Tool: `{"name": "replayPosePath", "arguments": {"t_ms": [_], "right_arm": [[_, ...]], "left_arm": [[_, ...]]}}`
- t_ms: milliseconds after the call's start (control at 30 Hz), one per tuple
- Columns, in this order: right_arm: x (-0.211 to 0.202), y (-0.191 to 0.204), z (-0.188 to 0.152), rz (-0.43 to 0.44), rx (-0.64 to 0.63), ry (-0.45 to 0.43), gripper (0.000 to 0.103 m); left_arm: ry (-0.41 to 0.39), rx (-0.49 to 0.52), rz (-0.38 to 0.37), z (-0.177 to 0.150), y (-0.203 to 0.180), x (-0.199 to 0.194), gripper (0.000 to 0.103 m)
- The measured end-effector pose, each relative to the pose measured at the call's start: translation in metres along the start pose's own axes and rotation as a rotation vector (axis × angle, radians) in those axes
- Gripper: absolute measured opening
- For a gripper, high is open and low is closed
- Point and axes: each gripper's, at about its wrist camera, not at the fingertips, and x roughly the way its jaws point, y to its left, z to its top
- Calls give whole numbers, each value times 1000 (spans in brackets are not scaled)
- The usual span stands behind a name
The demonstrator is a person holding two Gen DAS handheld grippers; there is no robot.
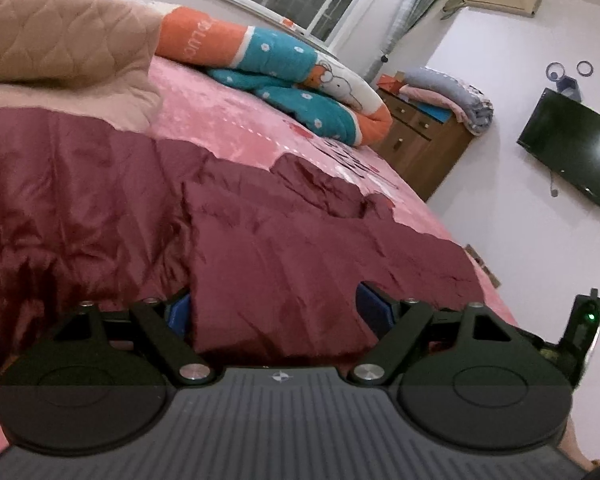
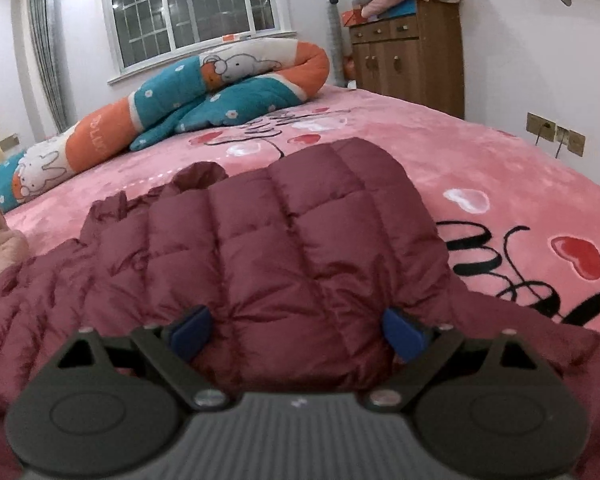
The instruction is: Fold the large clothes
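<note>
A maroon quilted down jacket (image 1: 260, 240) lies spread over the pink bed cover (image 1: 220, 112). In the left wrist view a folded panel of it runs between the blue pads (image 1: 376, 308) of my left gripper (image 1: 278, 310), which is open wide and low over the cloth. The right wrist view shows a puffy folded section of the jacket (image 2: 300, 240) bulging up between the blue pads (image 2: 404, 332) of my right gripper (image 2: 296, 332). That gripper is also open wide, its fingers set on either side of the bulge.
A rolled orange, teal and white blanket (image 2: 220, 92) lies at the far side of the bed cover (image 2: 480, 152), and a beige quilt (image 1: 60, 44) at the left. A wooden cabinet (image 2: 412, 56) stands by the wall, with a wall TV (image 1: 572, 148) and sockets (image 2: 556, 132).
</note>
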Motion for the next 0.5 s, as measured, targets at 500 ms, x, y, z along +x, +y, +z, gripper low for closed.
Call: {"name": "replayPosePath", "arguments": {"t_ms": [500], "right_arm": [[-33, 1, 5, 10, 42, -6, 96]], "left_arm": [[-43, 42, 109, 1, -12, -48, 100]]}}
